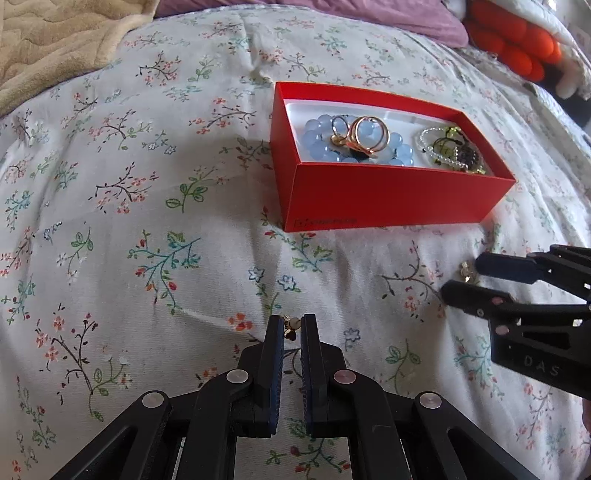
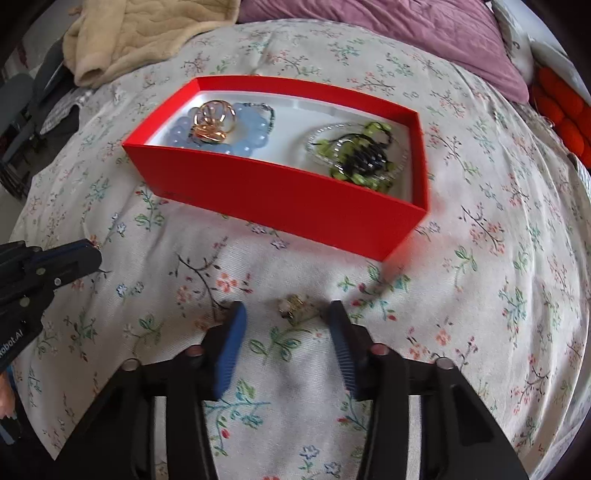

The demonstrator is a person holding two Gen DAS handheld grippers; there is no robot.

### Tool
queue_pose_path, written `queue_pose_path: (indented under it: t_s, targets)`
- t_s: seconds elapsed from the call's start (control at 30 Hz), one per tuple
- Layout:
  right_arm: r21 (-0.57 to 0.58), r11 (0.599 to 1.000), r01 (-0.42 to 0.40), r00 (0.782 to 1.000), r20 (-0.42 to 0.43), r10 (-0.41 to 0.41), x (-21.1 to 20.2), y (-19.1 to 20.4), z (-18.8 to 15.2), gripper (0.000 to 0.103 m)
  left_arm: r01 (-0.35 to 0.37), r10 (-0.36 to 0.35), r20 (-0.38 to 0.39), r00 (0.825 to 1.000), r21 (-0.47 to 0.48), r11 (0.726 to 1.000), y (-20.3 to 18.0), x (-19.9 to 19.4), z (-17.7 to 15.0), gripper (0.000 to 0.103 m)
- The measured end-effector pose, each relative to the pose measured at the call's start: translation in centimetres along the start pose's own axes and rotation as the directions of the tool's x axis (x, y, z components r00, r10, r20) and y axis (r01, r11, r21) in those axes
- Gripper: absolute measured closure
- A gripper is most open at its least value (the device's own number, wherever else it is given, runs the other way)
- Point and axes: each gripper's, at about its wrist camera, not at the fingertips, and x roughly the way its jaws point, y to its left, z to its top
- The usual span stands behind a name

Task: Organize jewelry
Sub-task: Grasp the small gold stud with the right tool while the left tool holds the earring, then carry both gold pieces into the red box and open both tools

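A red box [image 1: 388,201] [image 2: 280,206] lies on the floral bedspread and holds a blue bead bracelet [image 1: 317,142] [image 2: 255,133], gold rings [image 1: 364,134] [image 2: 212,120] and green and clear bead pieces [image 1: 452,149] [image 2: 360,155]. My left gripper [image 1: 292,326] is shut on a small gold earring [image 1: 290,328] near the bedspread. My right gripper [image 2: 286,314] is open, its fingers on either side of a small gold ornament [image 2: 293,306] lying on the bedspread. In the left wrist view the right gripper [image 1: 460,275] shows at the right with the ornament [image 1: 466,269] between its fingertips.
The floral bedspread [image 1: 147,221] [image 2: 498,295] covers the whole area. A beige blanket [image 1: 48,40] [image 2: 140,33] lies at the far left, a purple pillow [image 2: 424,33] at the back, and an orange plush item [image 1: 517,44] [image 2: 561,107] at the far right.
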Motion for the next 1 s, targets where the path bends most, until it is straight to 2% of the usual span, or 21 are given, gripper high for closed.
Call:
queue_pose_path:
  t_s: [0.17,0.33,1.0]
  targets:
    - [0.009,1.000,-0.008,1.000,-0.003,0.008,0.2,0.1,0.3,0.073,0.001,-0.001,-0.006,1.000,-0.002,1.000,0.2,0.0,-0.1,0.100]
    - [0.023,1.000,-0.017,1.000,-0.010,0.017,0.2,-0.3,0.3,0.093,0.002,-0.002,-0.008,1.000,-0.003,1.000,0.1,0.1,-0.1,0.100]
    - [0.104,0.991,-0.083,0.996,0.000,0.084,-1.7,-2.2,0.6,0.097,0.014,-0.014,0.006,1.000,-0.022,1.000,0.1,-0.4,0.7,0.100]
